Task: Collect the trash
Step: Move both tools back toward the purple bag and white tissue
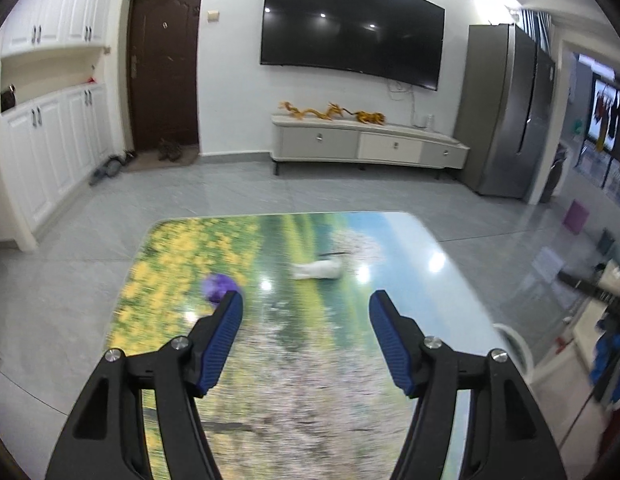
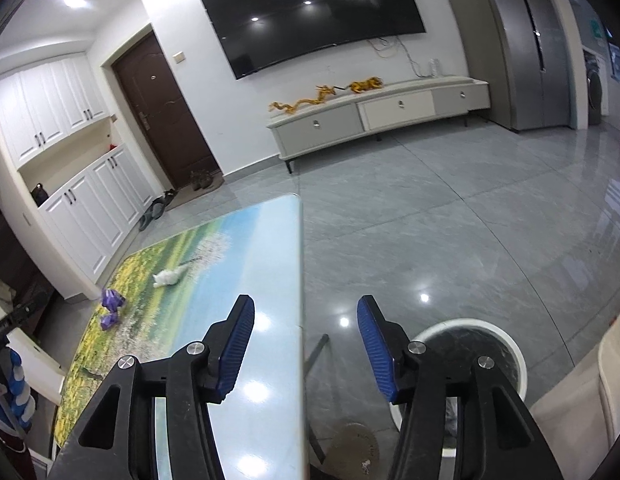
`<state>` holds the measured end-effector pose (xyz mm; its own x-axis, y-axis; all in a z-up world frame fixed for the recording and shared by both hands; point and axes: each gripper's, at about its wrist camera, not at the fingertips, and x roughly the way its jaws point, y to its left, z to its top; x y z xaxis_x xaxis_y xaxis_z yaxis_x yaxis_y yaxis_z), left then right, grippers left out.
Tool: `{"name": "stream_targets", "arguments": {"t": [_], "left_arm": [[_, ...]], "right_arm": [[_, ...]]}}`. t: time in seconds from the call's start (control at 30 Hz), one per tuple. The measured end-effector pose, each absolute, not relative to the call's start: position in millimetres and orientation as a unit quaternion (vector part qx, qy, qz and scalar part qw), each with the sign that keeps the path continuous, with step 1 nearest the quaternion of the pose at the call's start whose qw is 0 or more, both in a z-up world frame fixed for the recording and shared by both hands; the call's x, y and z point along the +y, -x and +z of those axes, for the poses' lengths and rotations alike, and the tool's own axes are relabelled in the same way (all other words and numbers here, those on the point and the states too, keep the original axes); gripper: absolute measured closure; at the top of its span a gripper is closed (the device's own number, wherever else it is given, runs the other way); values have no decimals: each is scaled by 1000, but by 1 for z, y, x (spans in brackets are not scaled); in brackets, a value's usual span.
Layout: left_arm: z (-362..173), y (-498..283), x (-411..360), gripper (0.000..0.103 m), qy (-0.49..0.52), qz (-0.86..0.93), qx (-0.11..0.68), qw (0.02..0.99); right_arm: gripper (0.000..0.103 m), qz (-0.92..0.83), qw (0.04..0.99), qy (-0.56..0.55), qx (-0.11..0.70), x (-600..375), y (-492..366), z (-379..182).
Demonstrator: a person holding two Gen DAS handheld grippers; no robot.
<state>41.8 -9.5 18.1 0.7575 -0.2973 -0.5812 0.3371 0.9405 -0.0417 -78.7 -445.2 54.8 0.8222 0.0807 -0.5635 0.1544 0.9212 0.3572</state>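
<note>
1. Two claws hover nearest, each with its ribbed blue pads apart and nothing between them: the left claw (image 1: pixel 306 304) over the tabletop (image 1: pixel 349 360), the right claw (image 2: pixel 306 310) straddling the tabletop's right edge above the floor.
2. Near right on the floor stands a round white-rimmed bin (image 2: pixel 497 328) with a dark liner, likely where the trash goes.
3. The glossy tabletop, printed with a flower-meadow scene, looks slick; light scraps may skid, so I would close down from above rather than push.
4. Further off to the left lie crinkled purple wrappers (image 2: pixel 111 307).
5. Farthest sits a soft white crumpled tissue (image 2: pixel 168 276); pinch its bulk.
</note>
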Motion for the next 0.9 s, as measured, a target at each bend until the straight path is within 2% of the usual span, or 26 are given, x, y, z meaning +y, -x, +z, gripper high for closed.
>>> {"name": "stream_targets", "arguments": {"t": [0.23,0.47,0.9], "left_arm": [[2,-48,29,39,-50,-135,302,943],[-25,-68,68,39,-16,-115,321,940],[-72,-104,78,39,-13,-137,361,923]], "right_arm": [[48,16,942,-164,292,-401,40,78],[47,56,944,-107,308,-340,-1,90],[44,122,924,-32,360,-256,-77,65]]}}
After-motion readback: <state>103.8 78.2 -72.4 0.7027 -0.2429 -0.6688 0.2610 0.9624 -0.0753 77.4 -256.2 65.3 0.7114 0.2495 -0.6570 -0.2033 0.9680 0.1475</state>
